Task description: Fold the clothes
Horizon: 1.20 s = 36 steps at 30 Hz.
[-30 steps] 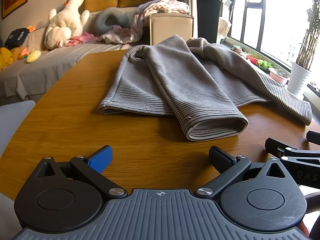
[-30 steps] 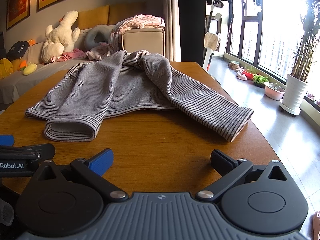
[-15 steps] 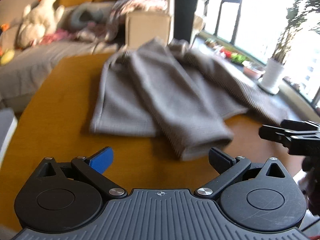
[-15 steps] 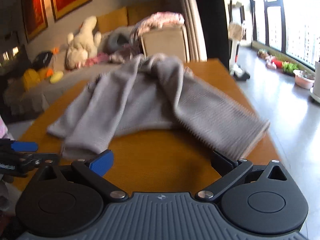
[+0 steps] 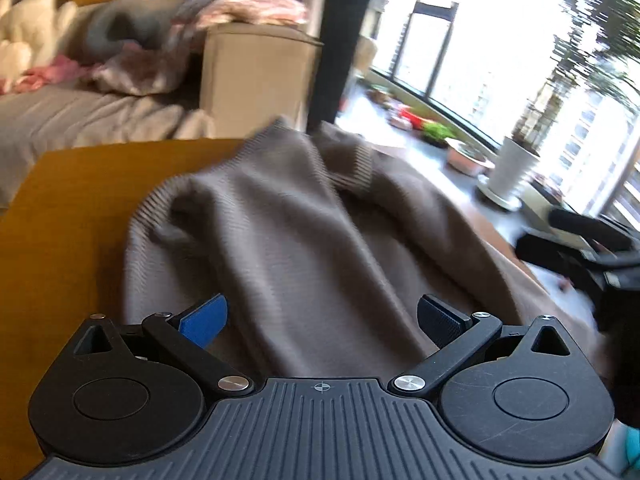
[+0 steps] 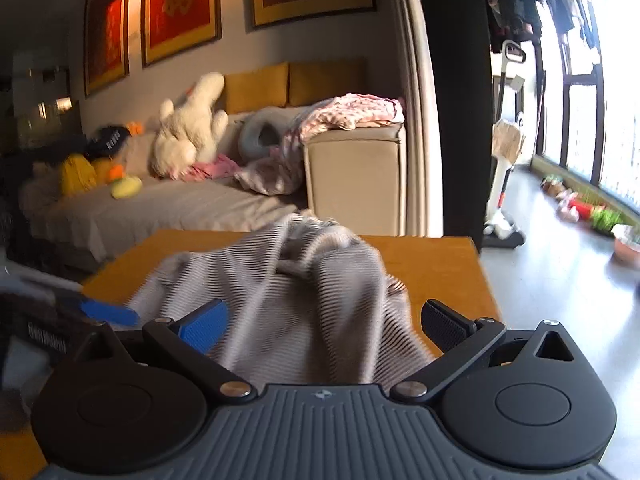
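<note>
A grey striped knit sweater (image 5: 304, 248) lies crumpled on the wooden table (image 5: 68, 216), with both sleeves running toward me. My left gripper (image 5: 322, 320) is open, its jaws wide apart over the left sleeve. My right gripper (image 6: 324, 322) is open too, over the right sleeve of the sweater (image 6: 312, 296). Neither holds cloth. The right gripper shows at the right edge of the left wrist view (image 5: 588, 248). The left one shows at the left edge of the right wrist view (image 6: 80, 316). Both views are blurred by motion.
A sofa (image 6: 168, 208) with a white plush toy (image 6: 188, 128) and pink laundry (image 6: 352, 114) stands beyond the table's far edge (image 6: 420, 240). A white plant pot (image 5: 512, 168) and a window are on the right.
Both grippers have moved forward from the table's near edge and now hang over the sweater's sleeves. Both stayed open. The sweater looks unmoved.
</note>
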Each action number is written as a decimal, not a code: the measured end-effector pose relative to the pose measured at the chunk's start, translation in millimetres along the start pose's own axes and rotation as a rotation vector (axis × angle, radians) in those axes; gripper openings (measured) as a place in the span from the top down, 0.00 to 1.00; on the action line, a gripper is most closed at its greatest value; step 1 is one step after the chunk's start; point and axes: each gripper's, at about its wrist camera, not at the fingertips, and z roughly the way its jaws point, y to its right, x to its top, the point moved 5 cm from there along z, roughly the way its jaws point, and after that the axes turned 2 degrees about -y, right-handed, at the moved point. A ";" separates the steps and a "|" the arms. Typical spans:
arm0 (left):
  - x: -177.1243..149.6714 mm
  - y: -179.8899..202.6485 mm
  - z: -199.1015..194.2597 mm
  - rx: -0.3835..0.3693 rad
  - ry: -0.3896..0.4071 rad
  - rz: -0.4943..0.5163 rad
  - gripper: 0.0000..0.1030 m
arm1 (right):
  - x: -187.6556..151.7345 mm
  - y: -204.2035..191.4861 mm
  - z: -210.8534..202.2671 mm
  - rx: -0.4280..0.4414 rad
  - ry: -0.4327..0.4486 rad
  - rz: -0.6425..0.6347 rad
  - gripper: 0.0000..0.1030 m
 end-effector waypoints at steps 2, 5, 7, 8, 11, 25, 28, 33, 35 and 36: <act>8.5 -13.0 9.7 -0.009 -0.015 -0.061 0.00 | 3.6 4.5 17.7 -0.024 -0.024 -0.015 0.11; 15.1 -27.5 24.5 -0.088 -0.067 -0.160 0.00 | 2.0 9.3 39.8 0.034 -0.099 0.038 0.23; 16.2 -31.7 32.2 -0.114 -0.086 -0.197 0.00 | -0.3 12.1 56.9 0.030 -0.129 0.043 0.23; 17.0 -33.1 35.7 -0.125 -0.095 -0.211 0.00 | -1.6 13.5 64.7 0.018 -0.139 0.037 0.23; 22.4 -28.9 44.0 -0.133 -0.102 -0.203 0.00 | -9.4 16.7 85.9 0.009 -0.169 0.022 0.23; 63.7 -86.0 -19.7 0.020 0.144 -0.322 0.87 | -48.2 -9.3 72.3 0.095 -0.290 -0.145 0.12; 55.5 -132.8 -50.7 0.060 0.142 -0.408 0.87 | -61.3 -8.6 41.7 0.119 -0.325 -0.161 0.11; 15.8 -156.5 -49.3 0.011 -0.029 -0.422 0.76 | -70.1 -13.4 8.4 0.115 -0.372 -0.200 0.12; 7.5 -148.7 -48.8 0.001 -0.065 -0.344 0.35 | -63.2 -13.2 4.0 0.097 -0.362 -0.204 0.20; 6.9 -144.1 -52.2 -0.018 -0.059 -0.302 0.29 | -54.9 -10.9 3.3 0.084 -0.341 -0.196 0.23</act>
